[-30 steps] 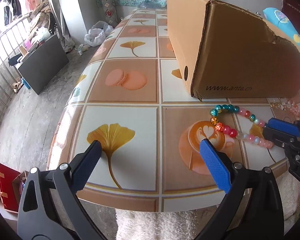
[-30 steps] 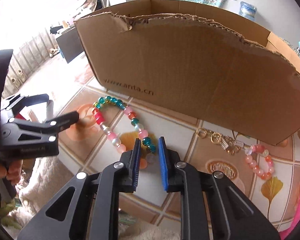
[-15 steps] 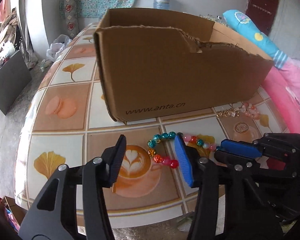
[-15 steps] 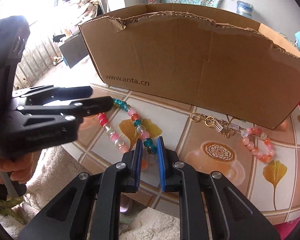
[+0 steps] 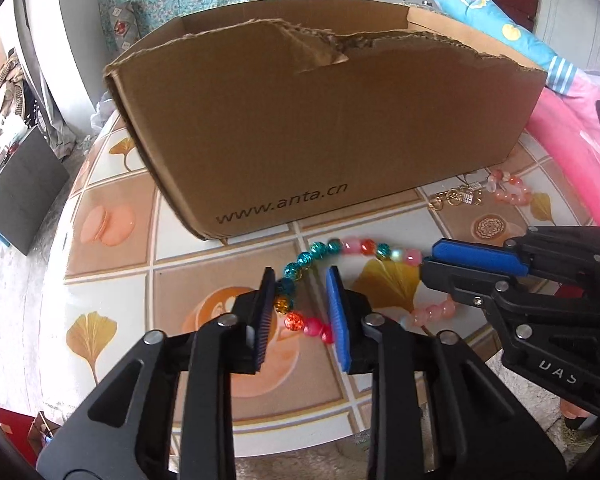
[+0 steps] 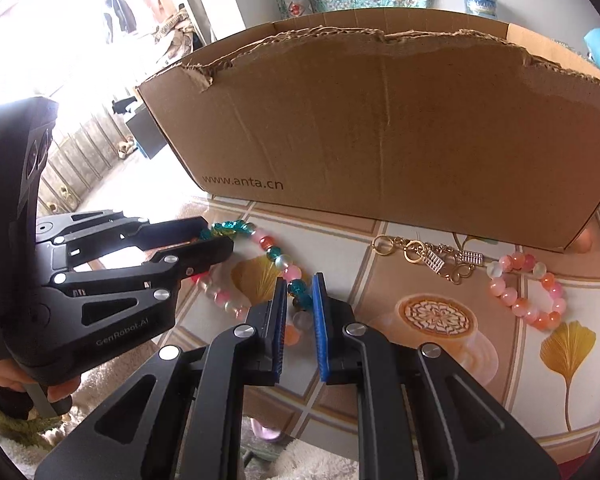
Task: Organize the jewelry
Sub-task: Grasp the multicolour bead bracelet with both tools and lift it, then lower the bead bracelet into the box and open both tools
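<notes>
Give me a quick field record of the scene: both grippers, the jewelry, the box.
left gripper: closing around the teal and red end of the multicolour bead bracelet
right gripper: shut on the same bracelet's other side
pink bead bracelet: on the table, untouched
gold chain: lying beside the box
cardboard box: open top, torn rim, behind the jewelry

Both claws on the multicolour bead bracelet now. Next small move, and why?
Probably finish closing the left claw before any lift. Its jaws are closing around the teal and red beads of the bracelet but the pads look not yet pressed on. The right claw already pinches the opposite side, and the cardboard box stands just behind.
</notes>
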### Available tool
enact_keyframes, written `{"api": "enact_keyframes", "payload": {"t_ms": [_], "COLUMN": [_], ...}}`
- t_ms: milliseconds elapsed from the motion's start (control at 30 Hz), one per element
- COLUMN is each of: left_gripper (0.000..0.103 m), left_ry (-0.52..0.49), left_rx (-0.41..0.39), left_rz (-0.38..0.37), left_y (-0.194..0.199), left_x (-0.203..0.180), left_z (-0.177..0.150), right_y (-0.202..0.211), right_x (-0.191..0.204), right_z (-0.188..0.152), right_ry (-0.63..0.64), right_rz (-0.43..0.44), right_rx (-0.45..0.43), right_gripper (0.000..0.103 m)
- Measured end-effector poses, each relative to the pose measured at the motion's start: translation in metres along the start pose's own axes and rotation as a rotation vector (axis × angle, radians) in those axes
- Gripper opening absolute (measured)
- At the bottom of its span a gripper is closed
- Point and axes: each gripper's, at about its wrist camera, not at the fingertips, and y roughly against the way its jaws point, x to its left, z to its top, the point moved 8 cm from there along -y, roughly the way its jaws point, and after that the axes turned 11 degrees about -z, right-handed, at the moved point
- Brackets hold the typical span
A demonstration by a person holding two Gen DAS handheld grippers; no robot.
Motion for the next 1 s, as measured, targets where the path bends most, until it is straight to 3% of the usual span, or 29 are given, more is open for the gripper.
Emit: {"api": "enact_keyframes", "payload": {"t_ms": [100,500,800,1000], "left_gripper": [0.009,0.009,0.009,0.009], "left_ry": [-0.014,0.010,-0.015,-0.076], "left_rx": [0.000,-0.024,-0.117,-0.230], "left_rz": [-0.006,-0.061,-0.115,-0.134], "left_y": [-0.001,0.017,0.060,0.107], "left_x": [-0.005,-0.026,-0.040,-0.060], "left_z": [0.002,0.018,0.035,0.054], "right_y": [-0.002,0.012,0.057,0.104], "right_x": [-0.004,-0.039,-0.050,-0.051], "right_z": [0.002,0.004,0.014,0.032], "right_ry": [-0.013,-0.148,-0.140,-0.110], "right_rz": [0.018,0.112,0.102,0.092], "right_rx": [-0.005,-0.023,-0.109,-0.204], "right_gripper": [0.010,0.010,0.010,0.010]}}
